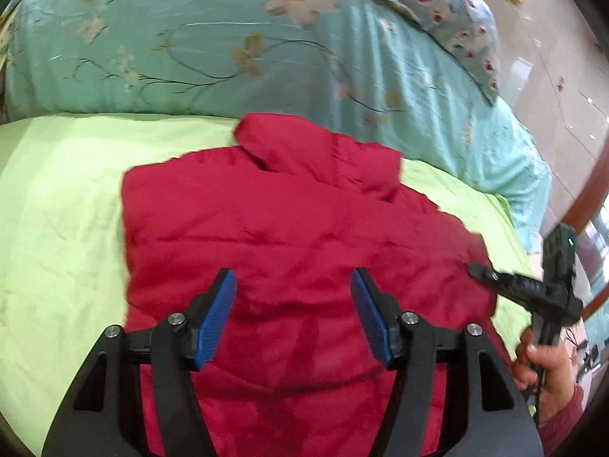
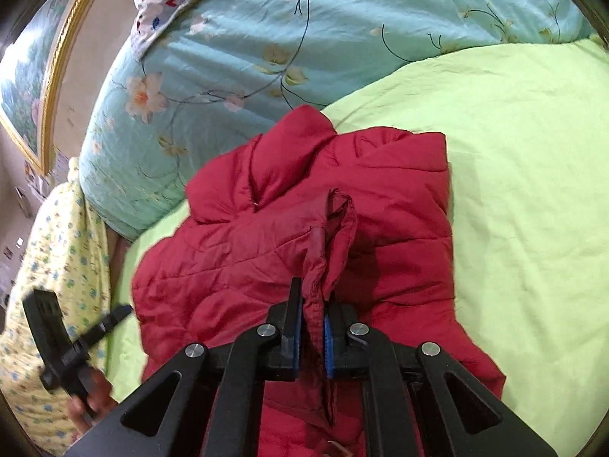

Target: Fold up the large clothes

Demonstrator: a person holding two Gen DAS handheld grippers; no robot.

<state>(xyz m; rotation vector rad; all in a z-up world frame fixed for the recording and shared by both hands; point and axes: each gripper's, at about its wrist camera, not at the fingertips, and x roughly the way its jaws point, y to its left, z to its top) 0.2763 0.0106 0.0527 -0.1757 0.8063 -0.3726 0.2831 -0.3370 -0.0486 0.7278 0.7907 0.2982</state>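
A red quilted jacket (image 1: 285,209) lies partly folded on a light green bed sheet (image 1: 64,209), collar toward the far side. My left gripper (image 1: 293,274) hovers over its near half, open, with nothing between the blue pads. In the right wrist view the jacket (image 2: 399,198) has a strip of its edge pulled up into a ridge, and my right gripper (image 2: 314,293) is shut on that strip. The right gripper (image 1: 475,268) also shows at the jacket's right edge. The left gripper (image 2: 121,310) appears blurred at the jacket's left side.
A bulky teal floral quilt (image 1: 190,38) is heaped along the far side of the bed, with a flowered pillow (image 1: 449,11) on top. A yellow flowered cloth (image 2: 57,247) hangs at the bed's edge. A gold-framed picture (image 2: 26,76) is on the wall. Tiled floor (image 1: 552,76) lies beyond.
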